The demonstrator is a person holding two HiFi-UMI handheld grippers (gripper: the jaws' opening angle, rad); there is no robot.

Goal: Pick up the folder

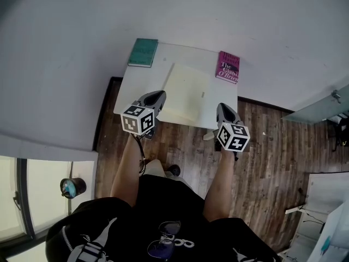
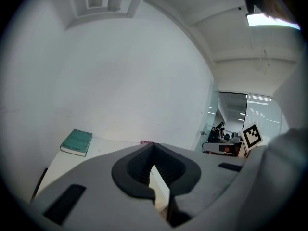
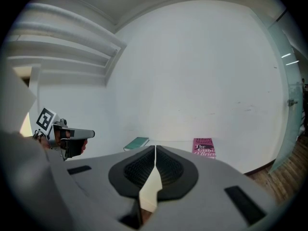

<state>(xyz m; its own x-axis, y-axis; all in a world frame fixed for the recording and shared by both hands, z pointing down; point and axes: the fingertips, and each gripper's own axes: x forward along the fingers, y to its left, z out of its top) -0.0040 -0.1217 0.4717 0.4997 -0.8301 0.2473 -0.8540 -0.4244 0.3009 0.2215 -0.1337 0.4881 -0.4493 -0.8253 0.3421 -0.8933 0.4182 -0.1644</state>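
Note:
A cream folder [image 1: 188, 94] lies on the white table [image 1: 163, 53], reaching close to its near edge. My left gripper [image 1: 158, 96] is shut, its tip at the folder's left edge. My right gripper [image 1: 221, 108] is also shut, just off the folder's right edge near the table's front right corner. In the left gripper view the jaws of the left gripper [image 2: 153, 148] meet at the tip, and a cream strip [image 2: 159, 184] shows in the hollow behind them. The right gripper [image 3: 155, 149] shows the same in the right gripper view. Whether either tip touches the folder I cannot tell.
A green book [image 1: 143, 52] lies at the table's far left corner and a pink book [image 1: 228, 66] at its far right. Dark wood floor [image 1: 272, 146] surrounds the table, a white wall stands behind it, and the person's legs are below the near edge.

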